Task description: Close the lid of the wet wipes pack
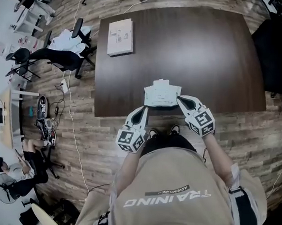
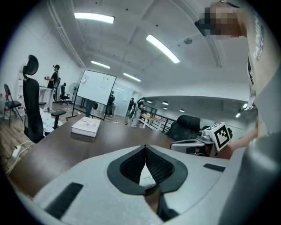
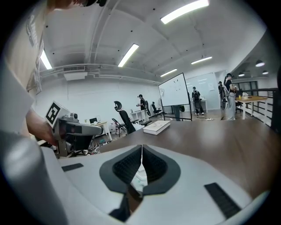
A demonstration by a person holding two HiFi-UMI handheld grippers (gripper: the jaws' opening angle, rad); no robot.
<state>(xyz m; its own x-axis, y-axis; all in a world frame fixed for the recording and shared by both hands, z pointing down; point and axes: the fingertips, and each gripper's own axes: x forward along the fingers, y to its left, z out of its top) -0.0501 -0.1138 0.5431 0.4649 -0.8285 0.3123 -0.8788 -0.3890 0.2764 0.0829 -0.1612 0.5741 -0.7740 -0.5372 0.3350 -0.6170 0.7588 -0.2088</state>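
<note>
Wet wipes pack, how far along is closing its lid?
Done: the wet wipes pack lies on the table, at its near edge, with the left gripper and right gripper at its near corners. In hand: nothing; both grippers' jaws are together, empty. Left: the lid looks raised at the pack's far side, so pressing it shut remains.

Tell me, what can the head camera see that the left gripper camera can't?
Only the head view shows the whole wet wipes pack from above, lying at the near edge of the dark table. Only the left gripper view shows the whiteboard, the ceiling lights, and the left gripper up close, its jaw tips together. Both show the table, the white box and the right gripper.
</note>
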